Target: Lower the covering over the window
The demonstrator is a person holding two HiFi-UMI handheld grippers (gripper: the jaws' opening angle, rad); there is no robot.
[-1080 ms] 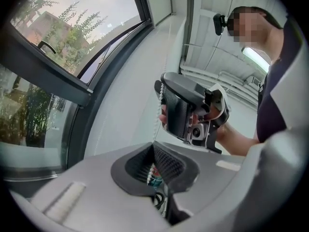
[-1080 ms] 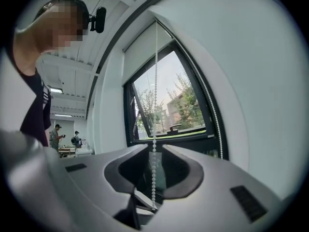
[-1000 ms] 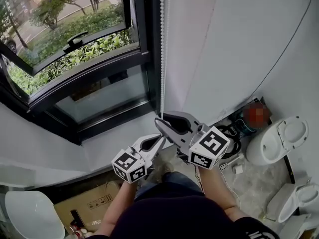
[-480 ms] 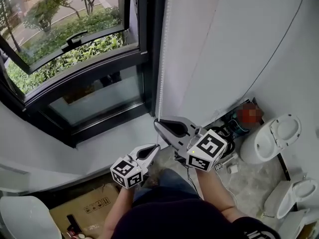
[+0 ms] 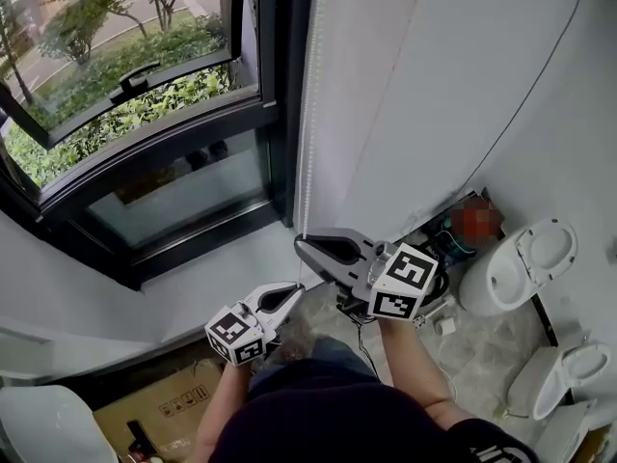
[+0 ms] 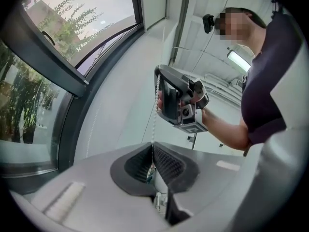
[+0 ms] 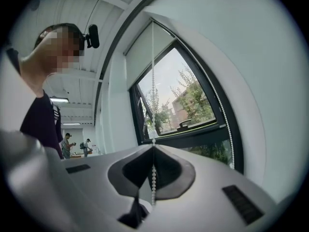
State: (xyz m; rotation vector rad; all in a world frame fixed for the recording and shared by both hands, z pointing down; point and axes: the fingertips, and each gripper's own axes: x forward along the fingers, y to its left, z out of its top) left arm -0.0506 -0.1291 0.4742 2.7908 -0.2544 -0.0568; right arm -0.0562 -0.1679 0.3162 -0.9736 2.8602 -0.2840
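Here the right hand-held gripper is clamped on the white bead chain, which hangs beside the window. The left hand-held gripper pinches the same chain just below. The blind covers only the window's top.

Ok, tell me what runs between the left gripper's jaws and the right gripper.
A stretch of white bead chain runs from the left gripper up to the right gripper; both are shut on it. The left gripper view shows it.
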